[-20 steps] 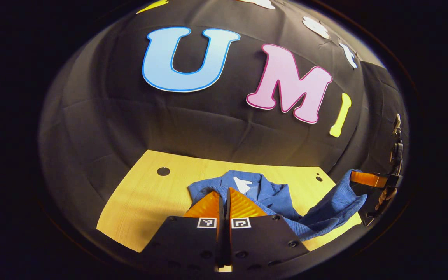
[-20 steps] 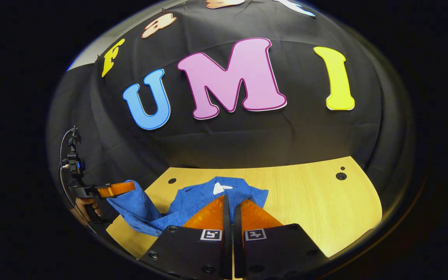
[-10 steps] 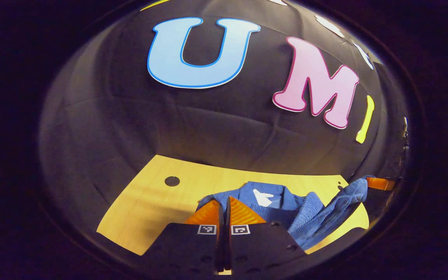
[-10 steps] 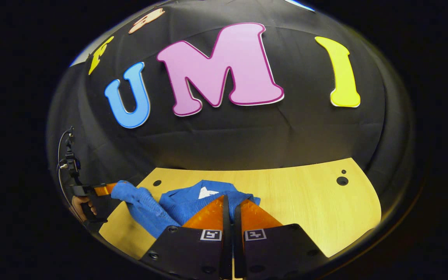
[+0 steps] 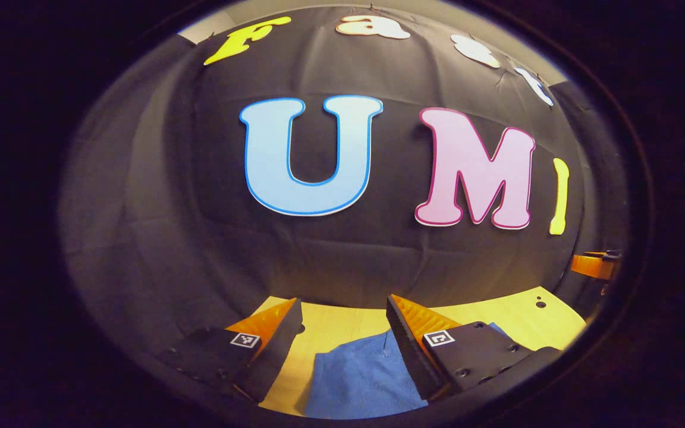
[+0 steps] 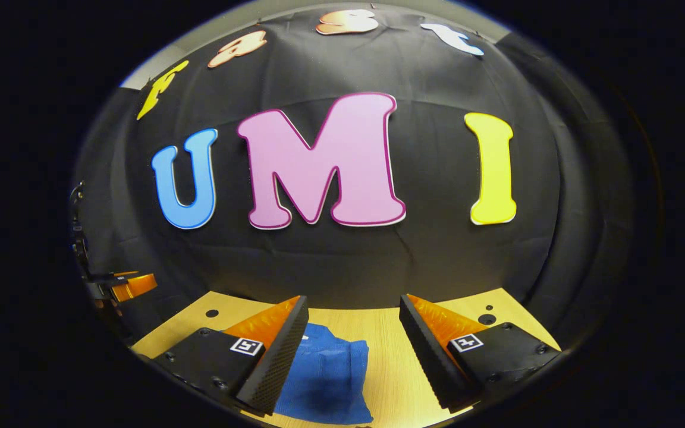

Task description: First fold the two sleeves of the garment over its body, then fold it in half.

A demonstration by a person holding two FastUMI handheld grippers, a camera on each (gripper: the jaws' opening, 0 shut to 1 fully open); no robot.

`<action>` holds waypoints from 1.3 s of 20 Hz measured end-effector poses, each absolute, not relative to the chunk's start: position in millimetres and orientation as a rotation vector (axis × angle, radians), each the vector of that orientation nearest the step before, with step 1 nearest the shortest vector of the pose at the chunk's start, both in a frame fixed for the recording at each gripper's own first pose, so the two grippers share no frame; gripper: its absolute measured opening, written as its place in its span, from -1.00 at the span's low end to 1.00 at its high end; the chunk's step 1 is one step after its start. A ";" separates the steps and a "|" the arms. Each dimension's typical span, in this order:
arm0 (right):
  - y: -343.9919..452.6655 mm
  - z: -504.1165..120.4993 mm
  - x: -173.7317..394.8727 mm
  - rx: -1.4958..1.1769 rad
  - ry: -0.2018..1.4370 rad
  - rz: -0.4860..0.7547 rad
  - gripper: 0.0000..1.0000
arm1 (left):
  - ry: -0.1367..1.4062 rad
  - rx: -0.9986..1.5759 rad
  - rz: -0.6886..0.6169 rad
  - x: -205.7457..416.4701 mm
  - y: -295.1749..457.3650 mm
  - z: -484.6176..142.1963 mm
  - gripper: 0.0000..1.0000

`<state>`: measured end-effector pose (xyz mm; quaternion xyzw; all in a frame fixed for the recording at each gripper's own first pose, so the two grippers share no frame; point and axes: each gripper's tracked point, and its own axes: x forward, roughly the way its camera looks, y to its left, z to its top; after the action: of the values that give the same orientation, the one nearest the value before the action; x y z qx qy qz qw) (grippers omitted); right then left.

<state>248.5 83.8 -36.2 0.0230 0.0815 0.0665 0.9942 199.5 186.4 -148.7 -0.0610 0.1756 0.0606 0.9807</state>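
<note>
Both sets of jaws have sprung wide since a second ago, letting go of the blue garment (image 5: 357, 377), which now lies flat on the wooden table (image 5: 342, 327). Close in, the left gripper (image 5: 342, 330) stands spread above the cloth, nothing between its fingers, and the right gripper (image 6: 351, 327) gapes too, the folded garment (image 6: 327, 380) beneath its left finger. Farther off, the other gripper's orange finger pokes in at each view's edge.

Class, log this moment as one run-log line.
left gripper: open | right gripper: open | blue knitted garment: folded, on wooden table
</note>
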 end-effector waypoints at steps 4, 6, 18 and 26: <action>98.0 -12.3 209.5 0.021 0.106 0.141 0.94 | 0.276 -0.093 0.127 157.4 196.3 -106.0 0.64; 106.2 -1.6 183.7 0.016 0.079 0.145 0.94 | 0.239 -0.092 0.115 135.8 196.1 -85.9 0.63; 154.2 0.9 63.7 -0.017 0.011 0.153 0.94 | 0.173 -0.060 0.064 13.2 199.7 -52.8 0.65; 174.3 28.5 34.5 0.023 -0.090 0.147 0.94 | 0.136 -0.050 0.065 -33.4 200.3 -30.8 0.63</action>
<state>34.5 174.3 28.5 0.0117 -0.0448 0.0736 0.9962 -33.4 200.3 -30.8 -0.0248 0.0681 0.0323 0.9968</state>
